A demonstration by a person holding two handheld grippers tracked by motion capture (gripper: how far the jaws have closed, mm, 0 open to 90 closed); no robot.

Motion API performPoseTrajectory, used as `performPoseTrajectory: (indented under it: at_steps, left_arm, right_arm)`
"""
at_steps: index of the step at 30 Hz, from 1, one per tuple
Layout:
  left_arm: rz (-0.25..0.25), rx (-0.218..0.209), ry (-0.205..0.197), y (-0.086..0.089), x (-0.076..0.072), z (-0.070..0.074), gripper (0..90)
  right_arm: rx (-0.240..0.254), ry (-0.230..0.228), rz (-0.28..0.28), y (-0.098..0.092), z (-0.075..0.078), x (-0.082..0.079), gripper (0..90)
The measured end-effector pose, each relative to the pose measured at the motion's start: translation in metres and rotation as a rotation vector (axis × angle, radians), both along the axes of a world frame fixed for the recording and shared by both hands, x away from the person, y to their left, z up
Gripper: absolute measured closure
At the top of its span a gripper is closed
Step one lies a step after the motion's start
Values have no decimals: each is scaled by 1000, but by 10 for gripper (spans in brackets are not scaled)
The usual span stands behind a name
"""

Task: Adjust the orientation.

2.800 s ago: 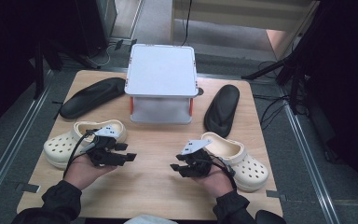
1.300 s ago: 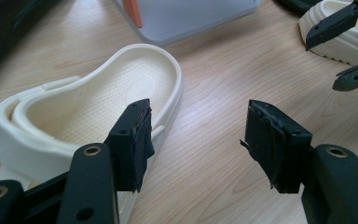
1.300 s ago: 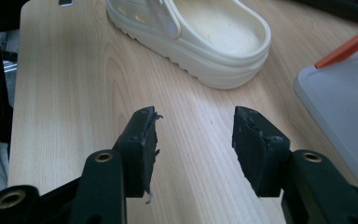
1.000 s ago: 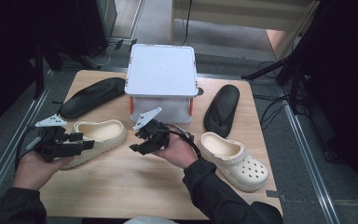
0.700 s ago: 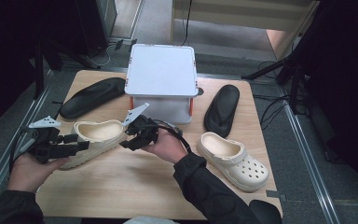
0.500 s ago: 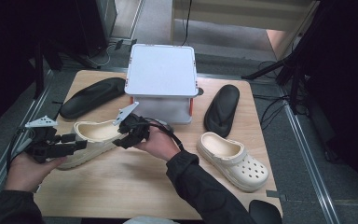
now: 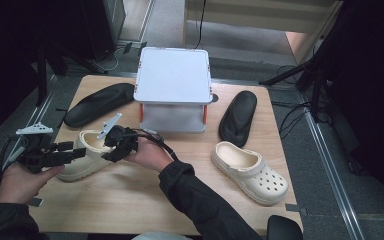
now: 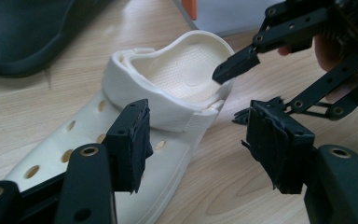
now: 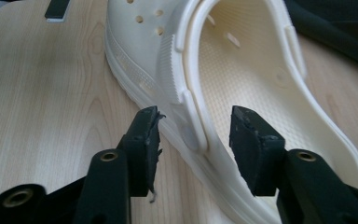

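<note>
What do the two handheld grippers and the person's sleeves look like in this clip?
Both the left gripper and the right gripper are black linkage frames with bolted joints showing brass-coloured bushings. Their jaws end in blocky black pads with worn, frayed edges. Each carries a grey three-cornered plate on top and trails a black cable. The person wears dark long sleeves.

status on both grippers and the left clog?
Right gripper open, jaws just closing, straddling the left clog wall at the heel. Left gripper open over its toe. Nothing gripped. Nothing blocking.
</note>
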State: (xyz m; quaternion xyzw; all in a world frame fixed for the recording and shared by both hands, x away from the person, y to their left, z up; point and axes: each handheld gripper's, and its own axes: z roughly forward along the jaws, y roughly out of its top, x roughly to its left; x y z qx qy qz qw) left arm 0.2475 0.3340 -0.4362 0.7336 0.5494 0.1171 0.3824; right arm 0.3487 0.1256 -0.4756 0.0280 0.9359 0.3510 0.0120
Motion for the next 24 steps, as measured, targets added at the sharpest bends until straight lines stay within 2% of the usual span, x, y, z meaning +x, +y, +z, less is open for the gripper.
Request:
performPoseTrajectory:
  at_steps: [7,13,18,19,24]
  left_arm:
    - [12,6,12,5,0,-1,401]
    - [27,5,14,10,-1,-2,401]
    - [41,-5,16,16,-1,-2,399]
    - [46,-6,10,17,-2,-2,399]
    - [47,9,16,16,-2,-3,400]
  right_arm:
    - [-54,7,30,22,-4,-2,555]
    - [-80,-10,62,36,-9,-1,621]
    - [-96,-17,89,39,-8,0,680]
    - [-98,-3,122,38,-7,0,735]
    - [-109,15,148,37,-5,-2,753]
